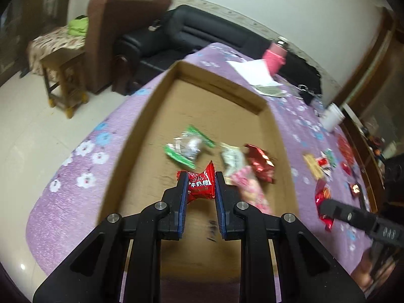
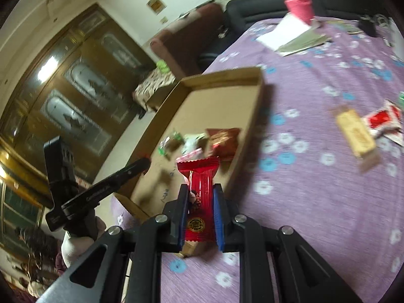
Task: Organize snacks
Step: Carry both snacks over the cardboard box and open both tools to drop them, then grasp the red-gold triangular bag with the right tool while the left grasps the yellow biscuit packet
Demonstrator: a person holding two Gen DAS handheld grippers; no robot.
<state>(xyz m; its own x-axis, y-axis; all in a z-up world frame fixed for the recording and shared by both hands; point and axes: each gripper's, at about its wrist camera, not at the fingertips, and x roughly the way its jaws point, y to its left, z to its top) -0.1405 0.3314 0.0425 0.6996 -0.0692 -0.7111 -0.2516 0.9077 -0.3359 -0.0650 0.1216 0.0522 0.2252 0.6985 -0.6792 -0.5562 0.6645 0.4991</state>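
Note:
A shallow cardboard box [image 1: 141,136] lies on the purple flowered tablecloth; it also shows in the right wrist view [image 2: 255,116]. Inside lie a green-edged clear packet [image 1: 188,146], a pale packet [image 1: 233,159], a red foil snack [image 1: 260,162] and a pink packet [image 1: 252,189]. My left gripper [image 1: 201,176] is shut on a red milk-candy packet [image 1: 200,184] above the box floor. My right gripper [image 2: 201,189] is shut on a long red striped snack bar [image 2: 199,197], held over the box's near corner. The right gripper [image 1: 325,207] shows in the left wrist view.
Loose snacks lie on the cloth right of the box: a tan wafer bar [image 2: 356,133] and red-white packets [image 2: 383,121], [image 1: 325,164]. A pink cup [image 1: 274,58], white papers [image 1: 252,70] and a white cup [image 1: 332,117] stand further back. A black sofa [image 1: 202,30] and stool [image 1: 63,58] are beyond.

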